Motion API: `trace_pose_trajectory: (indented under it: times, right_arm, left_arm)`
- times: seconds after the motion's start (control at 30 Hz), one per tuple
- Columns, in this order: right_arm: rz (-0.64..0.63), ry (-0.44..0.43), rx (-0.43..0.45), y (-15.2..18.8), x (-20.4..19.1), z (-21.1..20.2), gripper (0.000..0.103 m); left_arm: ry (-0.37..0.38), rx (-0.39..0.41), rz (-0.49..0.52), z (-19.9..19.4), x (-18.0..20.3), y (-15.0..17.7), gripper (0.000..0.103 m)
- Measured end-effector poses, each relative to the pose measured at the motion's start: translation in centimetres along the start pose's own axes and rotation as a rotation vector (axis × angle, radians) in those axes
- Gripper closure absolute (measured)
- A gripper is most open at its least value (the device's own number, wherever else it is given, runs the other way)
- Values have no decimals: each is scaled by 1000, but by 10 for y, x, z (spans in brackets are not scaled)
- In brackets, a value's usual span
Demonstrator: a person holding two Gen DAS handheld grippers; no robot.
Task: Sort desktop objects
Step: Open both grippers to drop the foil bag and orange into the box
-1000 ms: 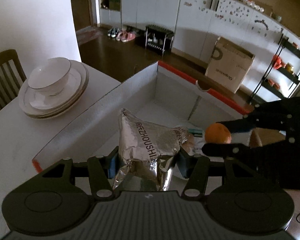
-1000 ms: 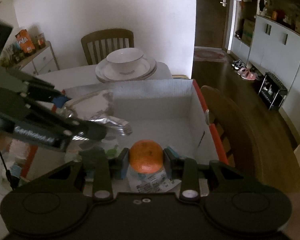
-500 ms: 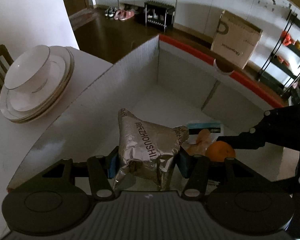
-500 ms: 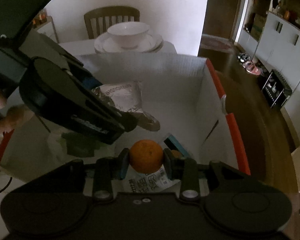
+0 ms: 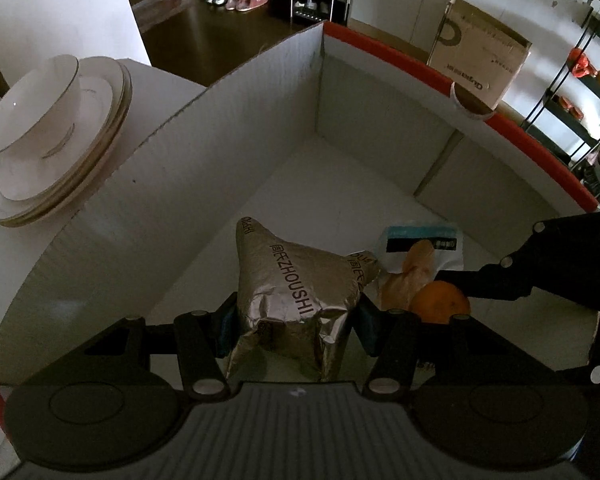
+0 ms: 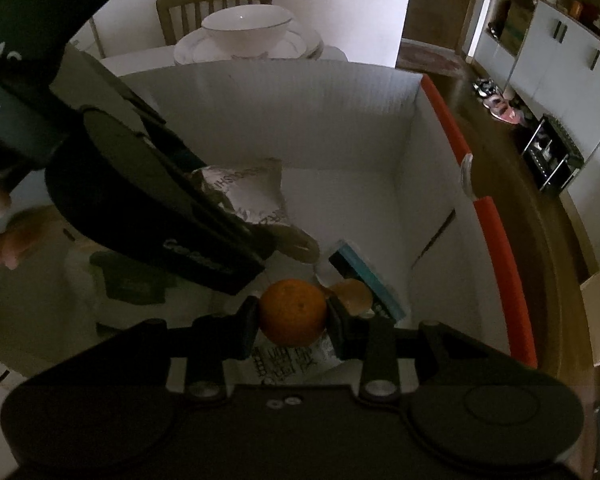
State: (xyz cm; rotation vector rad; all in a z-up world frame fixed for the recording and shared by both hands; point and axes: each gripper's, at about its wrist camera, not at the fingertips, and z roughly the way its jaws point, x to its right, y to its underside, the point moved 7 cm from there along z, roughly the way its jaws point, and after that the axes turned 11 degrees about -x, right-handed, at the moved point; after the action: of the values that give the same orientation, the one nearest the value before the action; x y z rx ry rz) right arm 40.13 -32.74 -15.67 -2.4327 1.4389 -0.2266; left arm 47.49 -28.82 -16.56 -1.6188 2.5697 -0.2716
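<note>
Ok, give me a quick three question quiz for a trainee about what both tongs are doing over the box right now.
1. True or false: the left tongs are shut on an orange.
2. Multiple choice: what do the right tongs hold? A) silver foil packet B) orange C) bowl
3. Short answer: where does the white bowl sit?

Key
1. False: they are shut on the silver foil packet; the orange is in the right tongs.
2. B
3. On a stack of plates on the table, outside the white box, beside its wall.
</note>
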Motion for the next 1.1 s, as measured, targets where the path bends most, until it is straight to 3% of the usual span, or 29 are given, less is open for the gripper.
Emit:
trace_pose_trajectory:
  times: [0.17, 0.33, 0.73, 1.1]
  right_arm:
    - [6, -15, -9, 1, -2, 1, 66]
    - [5, -14, -15, 2, -2, 0, 56]
    - [12, -33, 47, 6, 1, -29, 39]
    - [13, -69, 111, 9, -6, -60, 36]
  left_arm:
    - [5, -8, -16, 2, -2, 0, 46]
    - [10, -1, -28, 0, -5, 4, 45]
    - [52, 76, -49, -29, -7, 14, 43]
    - [86, 178, -41, -74, 2, 37, 43]
